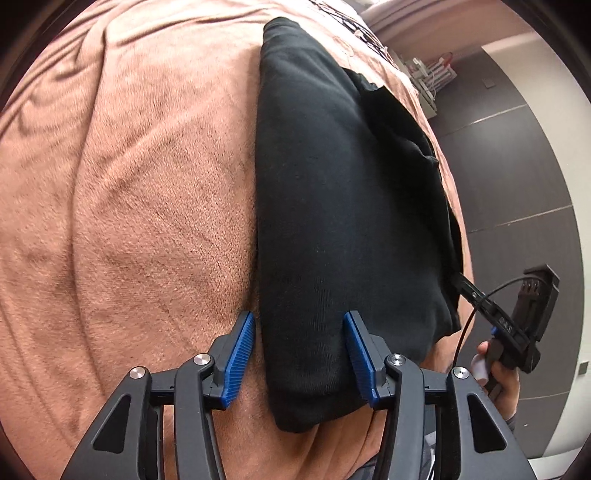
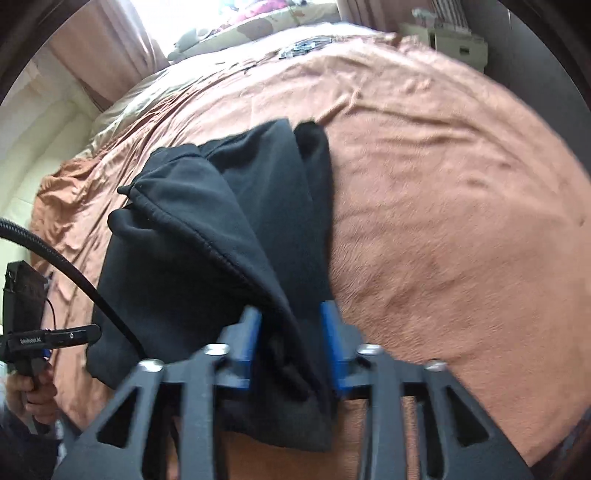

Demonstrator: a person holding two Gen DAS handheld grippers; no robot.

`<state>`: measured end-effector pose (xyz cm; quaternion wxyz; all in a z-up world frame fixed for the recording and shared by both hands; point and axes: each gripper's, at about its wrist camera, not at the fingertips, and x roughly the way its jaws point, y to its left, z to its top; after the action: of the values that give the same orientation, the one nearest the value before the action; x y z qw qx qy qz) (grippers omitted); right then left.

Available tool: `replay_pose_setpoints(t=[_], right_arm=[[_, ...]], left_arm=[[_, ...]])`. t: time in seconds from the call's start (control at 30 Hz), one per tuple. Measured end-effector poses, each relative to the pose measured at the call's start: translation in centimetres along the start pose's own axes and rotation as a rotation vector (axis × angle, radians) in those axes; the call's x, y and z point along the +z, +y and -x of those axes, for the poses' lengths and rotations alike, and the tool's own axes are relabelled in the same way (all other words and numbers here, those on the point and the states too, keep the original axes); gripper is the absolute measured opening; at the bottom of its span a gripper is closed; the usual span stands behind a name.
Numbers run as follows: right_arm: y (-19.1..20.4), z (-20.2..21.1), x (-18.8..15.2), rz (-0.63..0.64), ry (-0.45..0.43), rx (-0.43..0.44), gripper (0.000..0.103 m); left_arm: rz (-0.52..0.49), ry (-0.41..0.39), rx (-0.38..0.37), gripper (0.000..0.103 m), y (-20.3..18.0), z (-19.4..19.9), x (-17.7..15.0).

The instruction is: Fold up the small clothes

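A black garment lies folded lengthwise on a brown blanket. My left gripper is open, its blue pads on either side of the garment's near left edge, not pinching it. In the right wrist view the same garment is bunched, with a hemmed edge lifted. My right gripper has its blue pads closed on a thick fold of the cloth at the near end. The right gripper also shows in the left wrist view at the garment's right corner.
The brown blanket covers a bed. Curtains and a bright window lie beyond the far end. A dark panelled wall and a small rack stand right of the bed. The left gripper's body and cable sit at the left.
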<state>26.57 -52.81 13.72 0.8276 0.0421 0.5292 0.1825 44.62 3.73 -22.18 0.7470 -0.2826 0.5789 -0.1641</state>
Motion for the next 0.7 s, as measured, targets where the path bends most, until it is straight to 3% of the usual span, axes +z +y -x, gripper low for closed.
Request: replay_pose_setpoints(t=[0.23, 0.33, 0.37, 0.4, 0.5, 0.7], right_arm=[[-0.6, -1.9, -0.5, -0.025, 0.080, 0.041, 0.066], [-0.8, -2.8, -0.5, -0.043, 0.078, 0.045, 0.066], [-0.7, -2.8, -0.5, -0.042, 0.067, 0.048, 0.056], [-0.4, -2.8, -0.5, -0.044, 0.069, 0.080, 0.038], [0.1, -2.5, -0.4, -0.053, 0.084, 0.087, 0.024], [1.1, -1.7, -0.8, -0.063, 0.102, 0.128, 0.019]], left_arm=[[0.016, -0.017, -0.053, 0.052, -0.2, -1.0, 0.9], [0.023, -0.023, -0.068, 0.036, -0.2, -1.2, 1.3], [0.016, -0.026, -0.072, 0.031, -0.4, -1.0, 1.3], [0.008, -0.032, -0.077, 0.028, -0.6, -0.7, 1.2], [-0.009, -0.041, -0.086, 0.024, -0.7, 0.6, 1.1], [-0.022, -0.061, -0.093, 0.021, -0.3, 3.9, 0.9]])
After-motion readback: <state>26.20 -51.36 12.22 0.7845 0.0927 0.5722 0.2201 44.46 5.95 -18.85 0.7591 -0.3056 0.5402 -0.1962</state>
